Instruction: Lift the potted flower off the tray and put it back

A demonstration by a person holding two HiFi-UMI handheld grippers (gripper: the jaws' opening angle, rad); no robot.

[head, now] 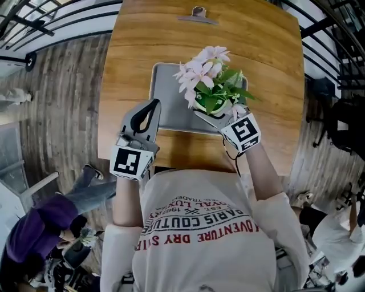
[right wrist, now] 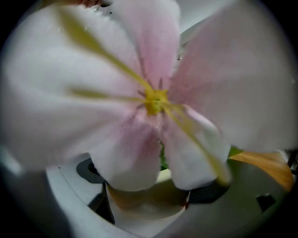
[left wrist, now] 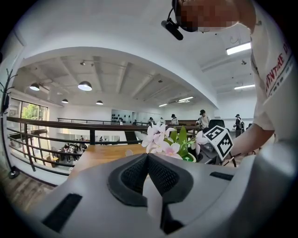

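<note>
A wood-grain surface point(head: 274, 68) stands on a plank floor point(head: 63, 97). A dark railing point(head: 51, 17) runs past its 10 o'clock corner, and a metal clip point(head: 198, 14) lies at its 12 o'clock edge. A grey tray point(head: 165, 85) sits in the middle of the surface.

The potted flower point(head: 208, 80) is over the tray's 4 o'clock part, with pale pink blooms and green leaves spreading toward 12 o'clock. The right hand-held gripper point(head: 212, 114) comes in from 5 o'clock, its marker cube point(head: 245, 132) just behind. In the right gripper view a single pink bloom point(right wrist: 153, 97) fills most of the picture. Below it the cream pot point(right wrist: 139, 195) sits clamped between the two jaws of the right hand-held gripper point(right wrist: 146, 200). No view shows whether the pot's base rests on the tray or hangs clear of it.

The left hand-held gripper point(head: 153, 105) is at the tray's 7 o'clock corner, well apart from the plant, and its marker cube point(head: 130, 162) is toward the person. In the left gripper view the jaws of the left hand-held gripper point(left wrist: 148, 158) are pressed together with nothing between them. Past them, at 1 o'clock, are the potted flower point(left wrist: 163, 139) and the right cube point(left wrist: 220, 142). Beyond lies an open hall with round ceiling lamps point(left wrist: 84, 86), a balcony railing point(left wrist: 70, 124) and distant people point(left wrist: 203, 120).
</note>
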